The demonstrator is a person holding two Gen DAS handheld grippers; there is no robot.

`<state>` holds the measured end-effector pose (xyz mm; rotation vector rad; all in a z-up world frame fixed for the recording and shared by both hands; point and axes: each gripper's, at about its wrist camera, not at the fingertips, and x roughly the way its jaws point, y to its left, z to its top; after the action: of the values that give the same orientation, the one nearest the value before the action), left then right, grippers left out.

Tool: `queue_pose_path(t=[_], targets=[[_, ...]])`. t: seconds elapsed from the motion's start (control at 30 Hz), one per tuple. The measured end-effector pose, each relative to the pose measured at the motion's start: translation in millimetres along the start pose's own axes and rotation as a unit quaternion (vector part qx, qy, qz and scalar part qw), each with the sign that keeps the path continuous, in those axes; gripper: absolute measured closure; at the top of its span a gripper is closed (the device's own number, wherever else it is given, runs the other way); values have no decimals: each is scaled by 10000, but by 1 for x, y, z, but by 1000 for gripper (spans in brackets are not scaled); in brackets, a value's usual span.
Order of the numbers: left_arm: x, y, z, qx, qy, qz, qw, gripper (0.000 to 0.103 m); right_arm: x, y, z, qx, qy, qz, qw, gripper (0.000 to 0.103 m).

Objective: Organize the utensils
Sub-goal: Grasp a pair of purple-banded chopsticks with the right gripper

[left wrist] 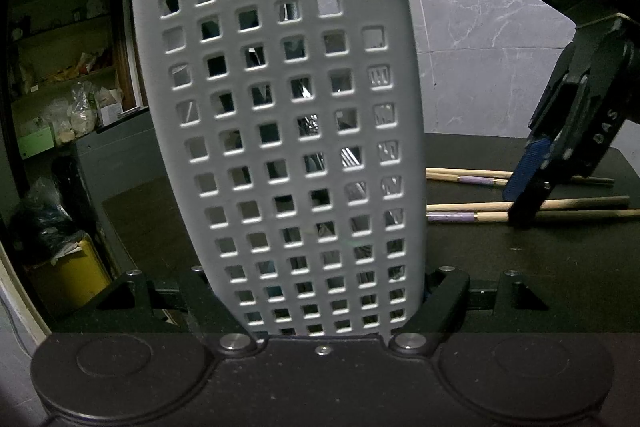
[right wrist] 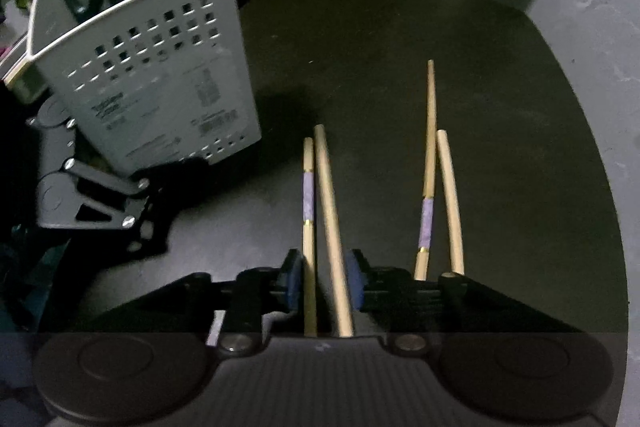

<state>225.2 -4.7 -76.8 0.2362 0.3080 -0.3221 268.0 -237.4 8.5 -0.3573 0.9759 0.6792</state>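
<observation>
Because the white perforated utensil holder [left wrist: 280,147] fills the left wrist view, its contents show only as dim glints through the holes. The left gripper [left wrist: 324,307] clamps the holder's base. On the dark table [right wrist: 400,47], the right gripper [right wrist: 325,283] stands slightly spread, with two chopsticks [right wrist: 320,227] lying between its blue pads [right wrist: 294,279]. Whether the pads touch them is unclear.
</observation>
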Motion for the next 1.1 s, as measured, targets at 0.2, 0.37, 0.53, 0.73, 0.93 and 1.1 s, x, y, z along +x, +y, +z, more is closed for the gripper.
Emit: queue_pose_path(t=[0.2,0.37,0.53,0.73,0.93,1.1], targets=[[0,0,0,11,5,11,10000,24,2,7,1,-432,283,116,9986,71],[0,-2,1,12,21,24,10000,25,7,1,13,-345,625,276,9971,89],[0,-3,1,31,20,16,10000,25,13,0,25,-22,777,157,9968,90],[-1,-2,0,13,0,13,10000,25,15,6,25,67,617,42,9981,90],[-1,-1,1,12,2,12,10000,24,8,-2,9,241,445,121,9986,90],[-1,-1,1,13,6,22,10000,24,7,-1,8,143,404,59,9991,90]])
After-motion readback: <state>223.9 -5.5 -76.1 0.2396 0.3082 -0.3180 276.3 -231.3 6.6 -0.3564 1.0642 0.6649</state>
